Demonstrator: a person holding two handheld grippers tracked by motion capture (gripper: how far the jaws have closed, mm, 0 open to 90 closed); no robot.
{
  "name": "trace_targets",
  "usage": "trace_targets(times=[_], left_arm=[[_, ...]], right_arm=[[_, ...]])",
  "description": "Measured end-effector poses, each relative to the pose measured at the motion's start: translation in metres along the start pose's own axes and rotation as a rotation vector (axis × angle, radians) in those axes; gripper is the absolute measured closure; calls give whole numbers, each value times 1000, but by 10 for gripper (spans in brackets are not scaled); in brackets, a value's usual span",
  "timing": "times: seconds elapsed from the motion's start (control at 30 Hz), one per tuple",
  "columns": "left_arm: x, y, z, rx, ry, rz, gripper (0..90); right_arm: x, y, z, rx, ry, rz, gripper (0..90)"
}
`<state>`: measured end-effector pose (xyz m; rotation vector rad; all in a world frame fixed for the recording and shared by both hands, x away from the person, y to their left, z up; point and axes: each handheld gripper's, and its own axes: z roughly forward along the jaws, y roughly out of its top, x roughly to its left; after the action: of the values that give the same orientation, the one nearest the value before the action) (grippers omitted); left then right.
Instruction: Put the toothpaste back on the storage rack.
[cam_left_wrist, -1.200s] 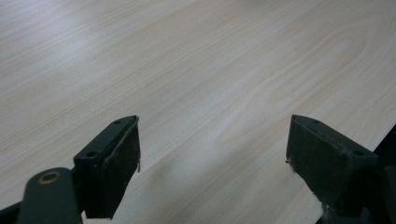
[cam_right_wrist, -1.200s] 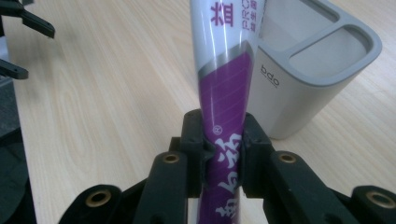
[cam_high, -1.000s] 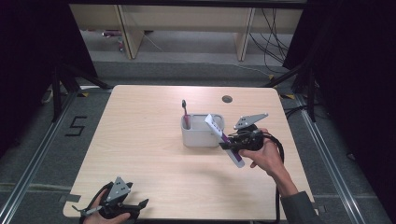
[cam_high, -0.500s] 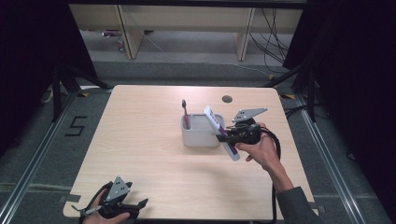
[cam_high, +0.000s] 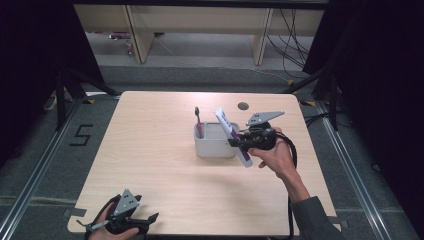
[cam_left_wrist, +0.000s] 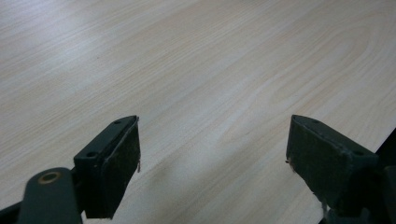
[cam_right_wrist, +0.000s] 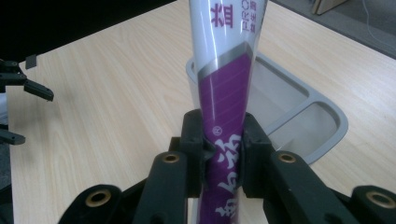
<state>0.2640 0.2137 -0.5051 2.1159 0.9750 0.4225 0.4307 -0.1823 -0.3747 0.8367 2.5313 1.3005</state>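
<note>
A white and purple toothpaste tube is clamped near its lower end in my right gripper, which is shut on it. The tube tilts up and to the left, its top end above the right rim of a grey holder. A dark toothbrush stands in the holder's left side. The right gripper view shows the tube squeezed between the pads of the gripper, with the holder just behind. My left gripper rests at the table's front left corner, open, with bare wood between its jaws.
The wooden table has a small round hole near its far edge. A wooden shelf unit stands on the floor beyond the table. Dark curtains hang on both sides, and cables lie at the right.
My right gripper has carried the tube a little farther back and to the left, bringing its top end over the holder. The left gripper has stayed put.
</note>
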Motion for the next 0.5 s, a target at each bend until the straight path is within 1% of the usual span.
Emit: trace_targets(times=[0.03,0.07,0.1,0.13,0.17,0.2,0.23,0.27,0.3,0.33,0.37,0.4,0.43,0.5], left_arm=[[0,0,0,-1,3,0,173],[0,0,0,0,0,1,173],[0,0,0,0,0,1,173],[0,0,0,0,0,1,173],[0,0,0,-2,3,-1,173],[0,0,0,4,3,-1,173],[-1,0,0,7,5,-3,173],[0,0,0,15,11,8,173],[-1,0,0,7,5,-2,173],[-1,0,0,7,5,-2,173],[0,0,0,4,3,4,173],[1,0,0,14,7,15,173],[0,0,0,11,10,6,173],[0,0,0,12,10,10,173]], right_arm=[[0,1,0,-1,-13,-7,756],[-1,4,0,-6,-9,0,755],[-2,5,1,-18,-10,-10,756],[-2,5,1,-18,-10,-10,756],[-1,5,0,-13,-11,7,755],[-1,8,-1,-24,-19,12,755],[-3,9,-1,-34,-24,-6,756],[-3,9,0,-46,-22,-3,756],[-3,10,-1,-38,-28,7,756],[-3,10,-1,-38,-28,7,756],[-4,11,-1,-51,-23,4,756],[-5,14,-2,-55,-34,-4,755],[-4,14,-1,-63,-32,19,756],[-5,18,-1,-72,-27,11,756]])
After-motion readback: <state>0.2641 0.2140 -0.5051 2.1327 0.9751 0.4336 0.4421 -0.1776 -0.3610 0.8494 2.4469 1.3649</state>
